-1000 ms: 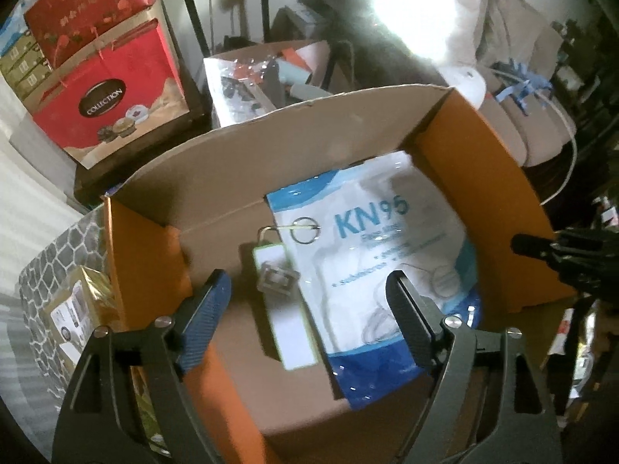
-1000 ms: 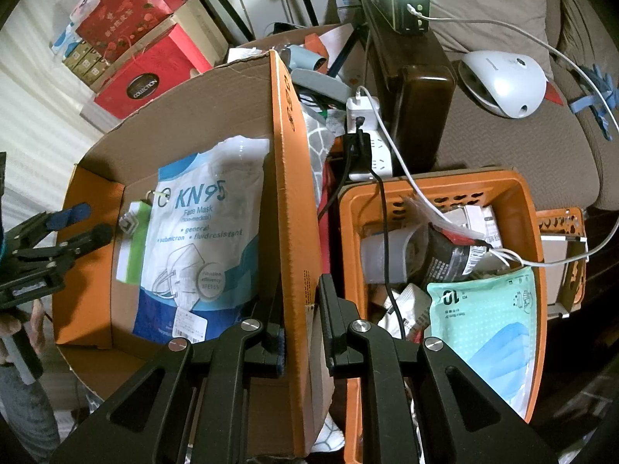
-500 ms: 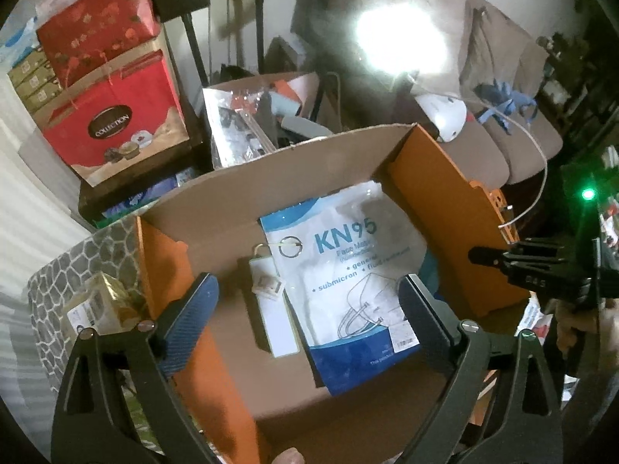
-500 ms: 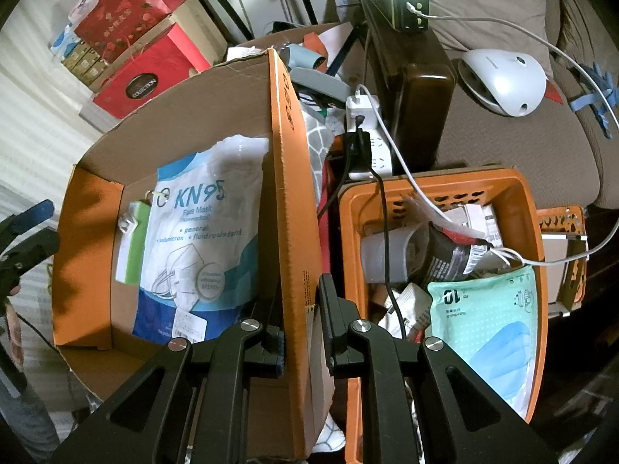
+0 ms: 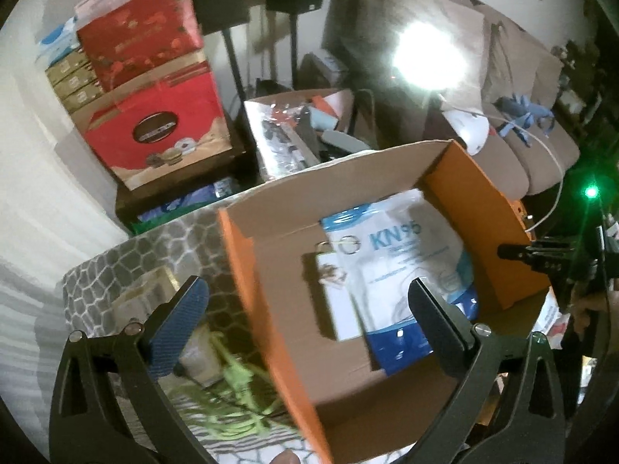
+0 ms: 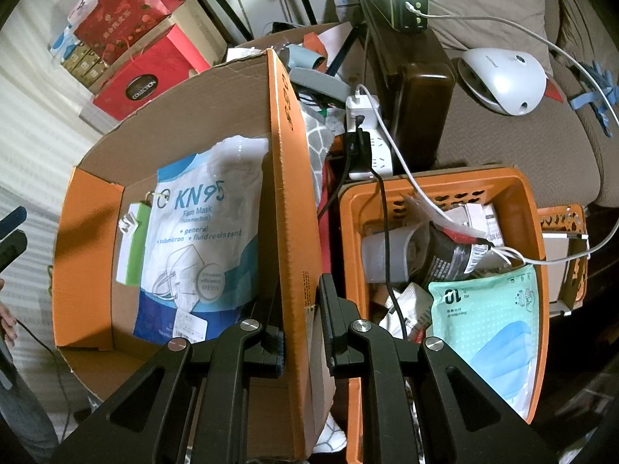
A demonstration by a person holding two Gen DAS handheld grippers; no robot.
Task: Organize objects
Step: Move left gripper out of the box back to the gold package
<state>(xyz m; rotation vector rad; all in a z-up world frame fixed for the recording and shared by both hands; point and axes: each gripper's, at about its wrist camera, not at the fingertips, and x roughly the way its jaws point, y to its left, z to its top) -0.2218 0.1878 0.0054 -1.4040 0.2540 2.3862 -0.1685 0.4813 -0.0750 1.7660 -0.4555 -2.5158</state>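
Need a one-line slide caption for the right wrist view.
Right gripper clamps the cardboard box side wall; KN95 mask pack lies inside, orange basket alongside.

Cardboard box [image 6: 288,208]: matt corrugated board, orange-printed flaps, raw brown interior | KN95 mask pack [image 6: 205,232]: glossy plastic film, creased; glare is noted | basket [image 6: 534,224]: smooth orange moulded plastic, perforated | gripper fingers [image 5: 174,319]: matt black plastic, blue textured pads, metal screws
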